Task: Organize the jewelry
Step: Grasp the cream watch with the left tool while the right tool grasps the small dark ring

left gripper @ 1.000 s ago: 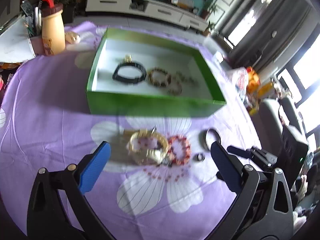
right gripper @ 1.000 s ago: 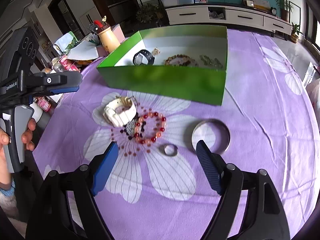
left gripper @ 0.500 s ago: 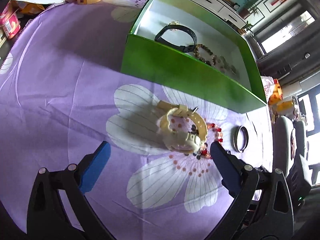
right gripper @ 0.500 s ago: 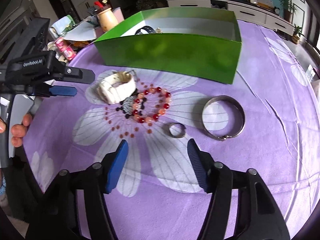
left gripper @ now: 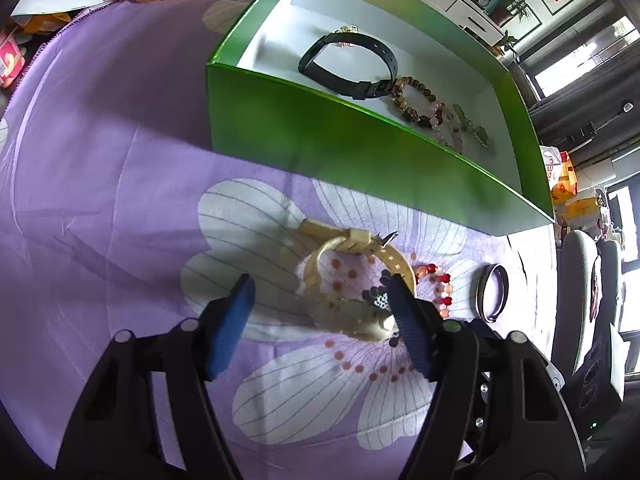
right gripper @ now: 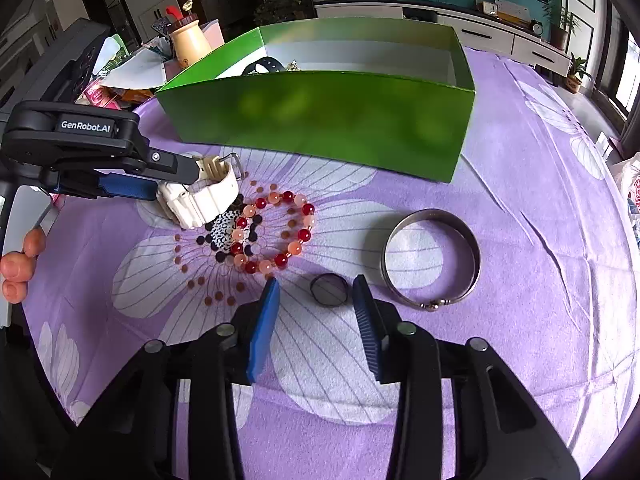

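— Where are the claws?

— The left claw (left gripper: 320,300) is low over the cream watch (left gripper: 352,280) on the purple cloth of the bench (left gripper: 100,200). Its jaws are closing with the watch between them; the right pad looks to be at the strap, the left one apart from it.

— And the right?

— The right claw (right gripper: 316,296) is narrowing round the small ring (right gripper: 329,289), which lies flat between the blue pads – neither presses it.

— The rest of the jewelry?

— A red bead bracelet (right gripper: 276,236) lies just beside the watch, and a metal bangle (right gripper: 432,258) near the ring. The green box (left gripper: 360,140) behind holds a black strap watch (left gripper: 348,64) and brown bead bracelets (left gripper: 416,100).
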`<state>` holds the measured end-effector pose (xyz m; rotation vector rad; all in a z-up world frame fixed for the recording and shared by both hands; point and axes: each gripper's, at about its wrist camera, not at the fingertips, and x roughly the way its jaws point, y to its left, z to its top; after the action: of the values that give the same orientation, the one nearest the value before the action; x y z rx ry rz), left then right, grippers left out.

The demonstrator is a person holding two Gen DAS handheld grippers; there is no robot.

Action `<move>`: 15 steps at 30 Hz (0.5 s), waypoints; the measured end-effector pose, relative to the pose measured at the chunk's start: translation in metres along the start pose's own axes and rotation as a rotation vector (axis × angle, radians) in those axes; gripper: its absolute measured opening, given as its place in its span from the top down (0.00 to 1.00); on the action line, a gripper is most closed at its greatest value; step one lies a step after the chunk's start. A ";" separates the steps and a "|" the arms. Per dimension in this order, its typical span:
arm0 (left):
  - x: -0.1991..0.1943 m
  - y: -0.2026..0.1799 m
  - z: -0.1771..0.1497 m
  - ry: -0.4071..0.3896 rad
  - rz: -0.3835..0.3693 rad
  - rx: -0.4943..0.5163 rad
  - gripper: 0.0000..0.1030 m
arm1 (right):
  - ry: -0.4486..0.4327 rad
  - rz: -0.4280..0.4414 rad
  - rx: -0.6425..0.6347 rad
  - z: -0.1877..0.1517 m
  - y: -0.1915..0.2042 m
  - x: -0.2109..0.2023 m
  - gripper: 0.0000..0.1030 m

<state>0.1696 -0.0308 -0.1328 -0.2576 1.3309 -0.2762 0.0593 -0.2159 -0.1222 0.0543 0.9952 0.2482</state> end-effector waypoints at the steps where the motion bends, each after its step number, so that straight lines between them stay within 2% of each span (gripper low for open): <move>1: 0.002 0.000 0.001 0.007 -0.004 -0.009 0.40 | -0.002 -0.004 0.002 0.001 0.000 0.001 0.67; 5: 0.006 0.001 0.007 0.023 -0.027 -0.044 0.53 | -0.005 -0.018 -0.006 0.002 0.002 0.002 0.70; 7: 0.007 0.002 0.008 0.025 -0.032 -0.061 0.63 | -0.007 -0.026 -0.011 0.003 0.002 0.003 0.74; 8: 0.007 0.003 0.009 0.025 -0.039 -0.065 0.64 | -0.008 -0.027 -0.011 0.003 0.002 0.003 0.74; 9: 0.008 0.002 0.010 0.031 -0.035 -0.060 0.65 | -0.010 -0.030 -0.012 0.003 0.002 0.003 0.76; 12: 0.011 -0.002 0.008 0.039 -0.012 -0.035 0.78 | -0.014 -0.038 -0.020 0.003 0.002 0.003 0.79; 15: 0.012 -0.002 0.007 0.039 -0.006 -0.017 0.83 | -0.022 -0.044 -0.027 0.002 0.003 0.003 0.81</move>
<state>0.1785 -0.0369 -0.1414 -0.2714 1.3712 -0.2764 0.0618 -0.2123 -0.1236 0.0102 0.9703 0.2204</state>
